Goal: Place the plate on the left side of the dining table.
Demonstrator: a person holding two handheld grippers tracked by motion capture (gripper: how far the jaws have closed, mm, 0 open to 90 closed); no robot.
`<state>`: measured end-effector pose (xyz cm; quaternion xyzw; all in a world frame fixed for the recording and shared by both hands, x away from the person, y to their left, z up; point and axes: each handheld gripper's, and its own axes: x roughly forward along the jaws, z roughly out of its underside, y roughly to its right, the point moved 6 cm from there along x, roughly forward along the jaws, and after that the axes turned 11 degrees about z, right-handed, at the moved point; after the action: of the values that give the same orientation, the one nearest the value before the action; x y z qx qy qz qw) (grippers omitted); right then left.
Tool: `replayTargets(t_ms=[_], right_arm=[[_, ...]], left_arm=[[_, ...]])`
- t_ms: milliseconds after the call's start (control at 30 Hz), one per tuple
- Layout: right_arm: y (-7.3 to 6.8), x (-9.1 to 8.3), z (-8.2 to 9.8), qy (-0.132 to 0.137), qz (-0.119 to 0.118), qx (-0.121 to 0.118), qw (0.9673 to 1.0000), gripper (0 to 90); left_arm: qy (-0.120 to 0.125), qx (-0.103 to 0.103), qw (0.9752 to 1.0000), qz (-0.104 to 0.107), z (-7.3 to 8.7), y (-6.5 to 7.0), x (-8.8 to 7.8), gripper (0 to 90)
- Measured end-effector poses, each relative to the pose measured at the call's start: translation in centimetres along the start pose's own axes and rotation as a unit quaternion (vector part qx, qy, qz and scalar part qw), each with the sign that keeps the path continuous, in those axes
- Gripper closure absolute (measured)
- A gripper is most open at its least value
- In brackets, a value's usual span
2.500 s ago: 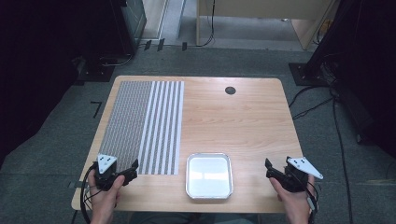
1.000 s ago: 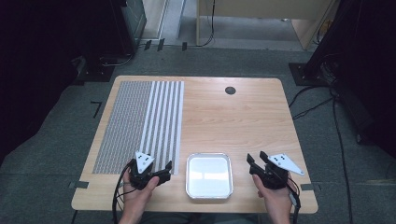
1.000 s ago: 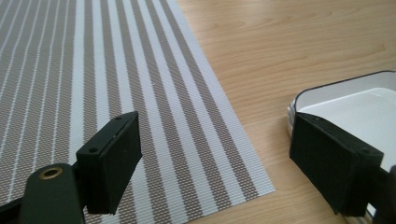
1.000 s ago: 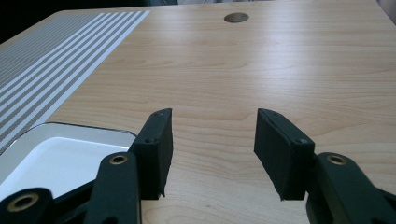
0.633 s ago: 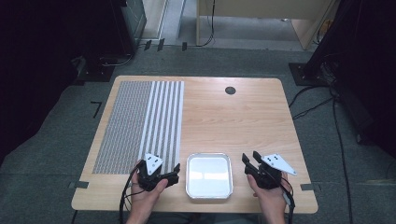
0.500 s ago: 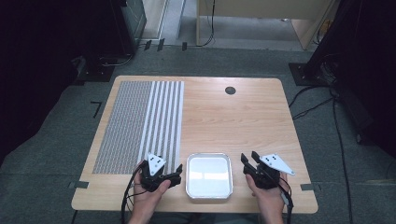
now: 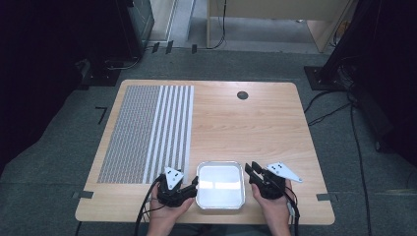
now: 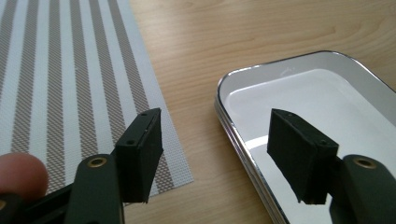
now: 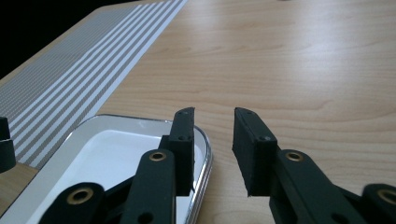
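A shallow white metal tray [image 7: 220,185] lies near the table's front edge. My left gripper [image 7: 191,186] is at the tray's left side. In the left gripper view its jaws [image 8: 215,116] straddle the tray's left rim [image 8: 240,137], one over the placemat corner and one over the tray's inside. They have just been closing and do not touch the rim. My right gripper [image 7: 250,169] is at the tray's right side. Its jaws [image 9: 215,112] have also been closing and straddle the right rim [image 9: 207,156], with a narrow gap still between them.
A striped grey and white placemat [image 7: 147,130] covers the left part of the wooden table [image 7: 255,128], and its near corner [image 8: 180,170] ends just left of the tray. A round black cable hole [image 7: 242,95] sits at the far side. Dark floor and cables surround the table.
Both hands have come inward from the table's front corners to the two sides of the tray. Both pairs of jaws stand narrower than before.
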<state>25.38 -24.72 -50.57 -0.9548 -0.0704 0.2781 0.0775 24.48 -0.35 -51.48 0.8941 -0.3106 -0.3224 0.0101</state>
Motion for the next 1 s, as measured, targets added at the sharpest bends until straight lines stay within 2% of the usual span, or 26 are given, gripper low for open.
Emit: replayTargets(t_ms=[100,133,200,300,333,533,600,700,900,1000], right_arm=[[0.0,0.2,0.3,-0.010,-0.002,-0.001,0.9999,72.8],[0.0,0.5,0.7,-0.021,-0.001,0.001,0.9998,76.2],[0.0,0.8,1.1,-0.033,0.002,0.000,0.9995,79.4],[-0.1,1.0,1.4,-0.041,-0.005,0.006,0.9991,80.6],[-0.2,1.2,1.7,-0.051,-0.010,0.016,0.9985,81.7],[-0.2,1.6,2.2,-0.069,-0.018,0.032,0.9970,83.5],[-0.2,1.7,2.3,-0.072,-0.017,0.033,0.9967,83.5],[-0.3,1.8,2.5,-0.084,-0.018,0.041,0.9955,85.3],[-0.5,1.9,2.6,-0.087,-0.016,0.035,0.9955,86.0],[-0.6,2.0,2.8,-0.088,-0.009,0.024,0.9958,81.8]], left_arm=[[-0.004,0.000,1.0000,0.006,0.3,0.3,0.2,41.0],[-0.007,0.001,0.9999,0.008,0.4,0.4,0.3,45.0],[-0.011,0.005,0.9996,0.024,0.7,0.9,0.5,51.0],[-0.015,0.003,0.9993,0.033,0.9,1.2,0.7,55.2],[-0.019,0.005,0.9992,0.035,1.1,1.3,0.8,59.2],[-0.034,0.017,0.9990,0.022,1.7,1.4,1.1,65.5],[-0.037,0.019,0.9989,0.024,1.7,1.5,1.2,66.5],[-0.046,0.039,0.9978,0.027,2.1,1.8,1.5,71.8],[-0.051,0.053,0.9972,0.016,2.4,2.1,1.7,74.0],[-0.049,0.058,0.9970,0.012,2.3,2.1,1.7,75.4]])
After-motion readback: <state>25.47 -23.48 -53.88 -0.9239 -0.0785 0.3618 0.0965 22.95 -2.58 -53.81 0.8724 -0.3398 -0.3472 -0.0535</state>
